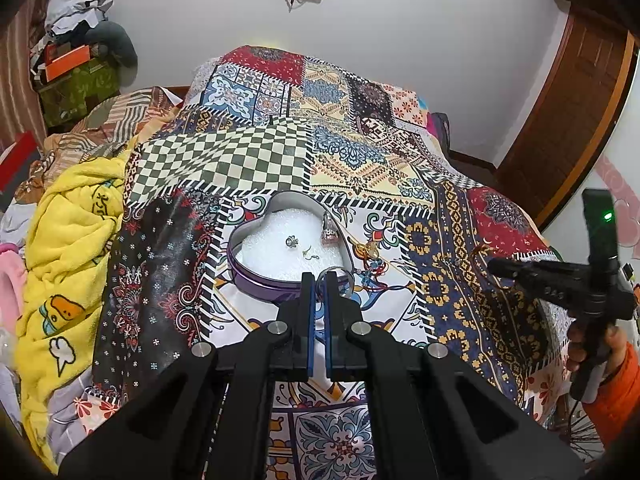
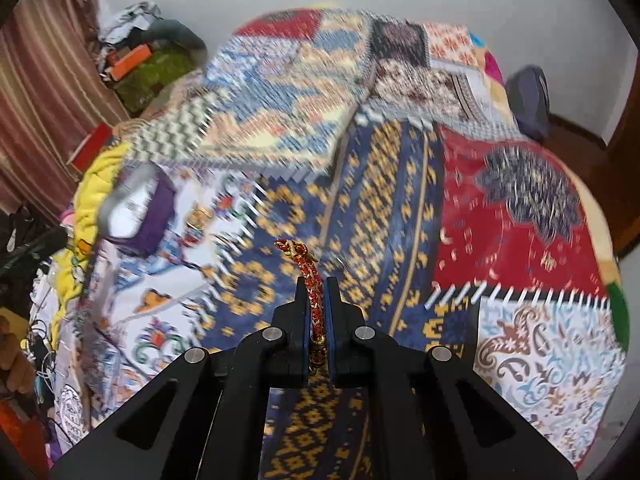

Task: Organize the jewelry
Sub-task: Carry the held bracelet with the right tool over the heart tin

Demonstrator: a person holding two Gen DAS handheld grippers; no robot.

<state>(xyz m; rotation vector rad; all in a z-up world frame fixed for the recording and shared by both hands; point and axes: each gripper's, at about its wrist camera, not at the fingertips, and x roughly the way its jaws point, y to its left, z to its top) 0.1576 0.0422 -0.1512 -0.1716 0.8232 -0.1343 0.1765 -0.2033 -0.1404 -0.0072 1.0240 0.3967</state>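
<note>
Carrying a red-and-gold braided bracelet (image 2: 310,280) in the right claw (image 2: 316,284), fingers nearly closed and pinching the braid along its length, a short end curling out past the tips. Hovering above the blue-and-yellow patch of the bed quilt (image 2: 520,208), well apart from the heart-shaped tin (image 2: 140,208) off toward the bed's left side. Heavy blur across that view, so fine detail of the quilt not readable.

Left claw (image 1: 319,280) nearly closed too, gripping a thin silver ring-shaped piece (image 1: 338,274) right at the near rim of the heart-shaped tin (image 1: 248,272); whether bangle or hoop, too small to tell. Inside the tin, on white foam lining (image 1: 272,240): two small earrings or studs (image 1: 292,241) near the middle and a pinkish charm (image 1: 330,232) leaning by the right wall.

Likely step: bringing the bracelet across to the tin. Best done by slowing the swing, keeping the pinch firm so the braid cannot slide out, and approaching from the tin's right side, clear of the left claw. Worth lowering until the dangling end touches foam before releasing, aiming for bare foam away from the earrings to avoid tangling. Also worth keeping the tin steady; thin walls on soft bedding probably tip easily.
</note>
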